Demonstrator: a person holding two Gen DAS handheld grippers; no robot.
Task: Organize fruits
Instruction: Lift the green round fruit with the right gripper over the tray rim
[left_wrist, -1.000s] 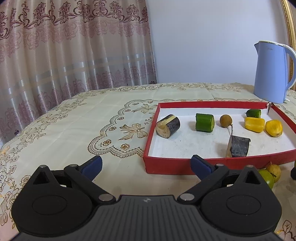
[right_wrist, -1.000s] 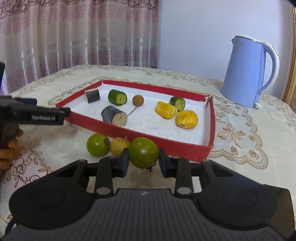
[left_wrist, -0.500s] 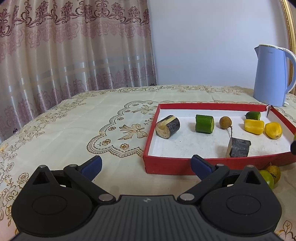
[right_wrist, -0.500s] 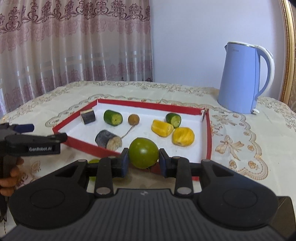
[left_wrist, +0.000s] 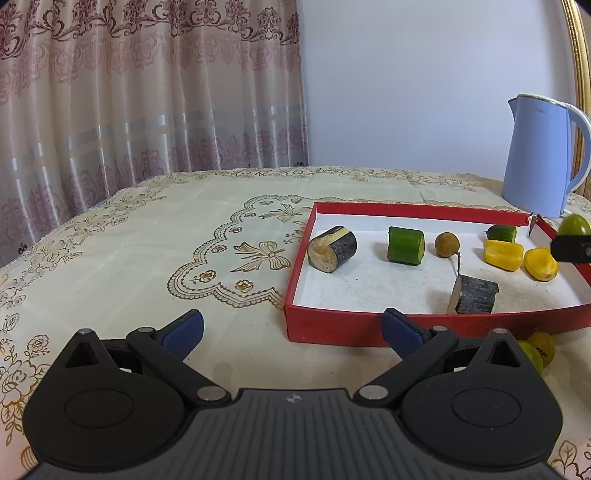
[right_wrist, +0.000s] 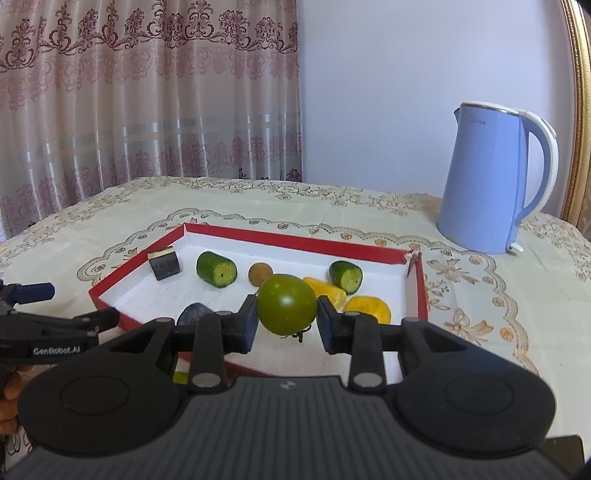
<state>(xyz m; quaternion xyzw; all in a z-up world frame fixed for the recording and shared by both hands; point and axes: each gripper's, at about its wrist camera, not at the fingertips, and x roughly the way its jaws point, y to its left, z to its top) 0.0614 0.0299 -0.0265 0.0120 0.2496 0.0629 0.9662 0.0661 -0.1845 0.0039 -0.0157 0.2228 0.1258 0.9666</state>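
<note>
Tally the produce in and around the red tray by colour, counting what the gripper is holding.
Green: 4, two cucumber pieces, a held green fruit, one outside the red tray
Yellow: 3, two pieces, a fruit outside
Dark: 2 chunks
Brown: 1 round fruit
Total: 10

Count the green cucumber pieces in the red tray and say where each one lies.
2. One cucumber piece lies near the tray's back left, beside the brown fruit; the other lies back right, behind the yellow pieces. The held fruit could hide more.
</note>
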